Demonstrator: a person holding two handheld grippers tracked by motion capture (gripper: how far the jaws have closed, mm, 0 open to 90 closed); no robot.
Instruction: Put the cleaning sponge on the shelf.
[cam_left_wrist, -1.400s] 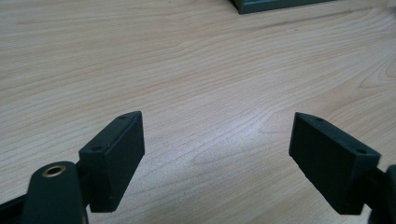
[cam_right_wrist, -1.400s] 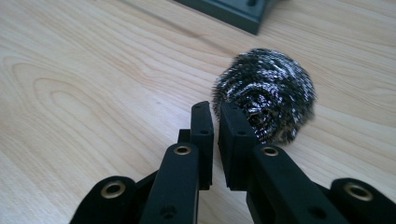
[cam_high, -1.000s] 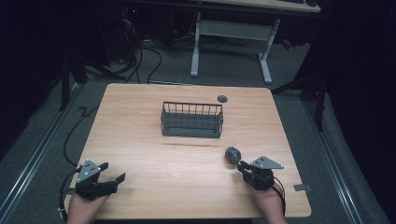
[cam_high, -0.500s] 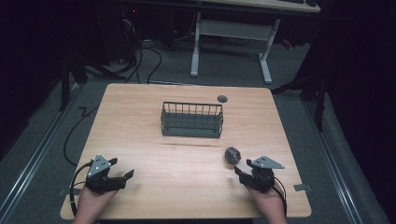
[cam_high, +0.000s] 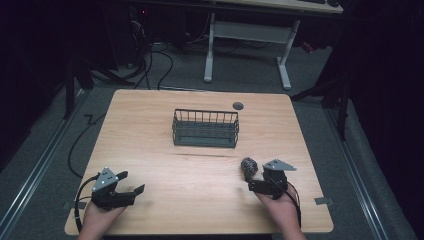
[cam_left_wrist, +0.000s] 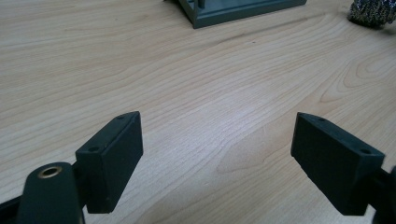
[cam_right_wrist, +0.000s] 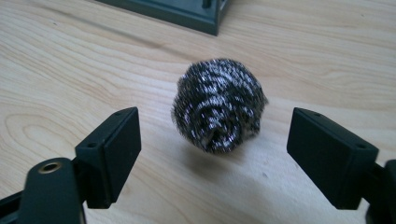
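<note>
A wooden tabletop (cam_high: 150, 130) carried a dark wire basket (cam_high: 205, 128) near its middle, a little toward the far edge, and a small round grommet (cam_high: 238, 105) sat in the surface just behind the basket on the right. A steel-wool scourer (cam_high: 248, 166) lay on the wood in front of the basket's right end, well apart from it. The right tool (cam_high: 256, 183), held in a hand (cam_high: 278, 206) at the near right of the tabletop, pointed toward the scourer and sat just beside it; in the right gripper view its jaws were spread wide, with the scourer (cam_right_wrist: 217, 105) resting on the wood between and slightly beyond them, touching neither, and a corner of the basket (cam_right_wrist: 187, 14) showed farther off. The left tool (cam_high: 131, 190), held in the other hand (cam_high: 100, 217) at the near left corner, pointed across the tabletop toward the right. In the left gripper view its jaws were also spread wide over bare wood, holding nothing, with the basket's corner (cam_left_wrist: 233, 9) and the scourer (cam_left_wrist: 371, 11) at the top edge. Beyond the tabletop, a white desk frame (cam_high: 247, 35) stood on grey carpet in the dim room.
</note>
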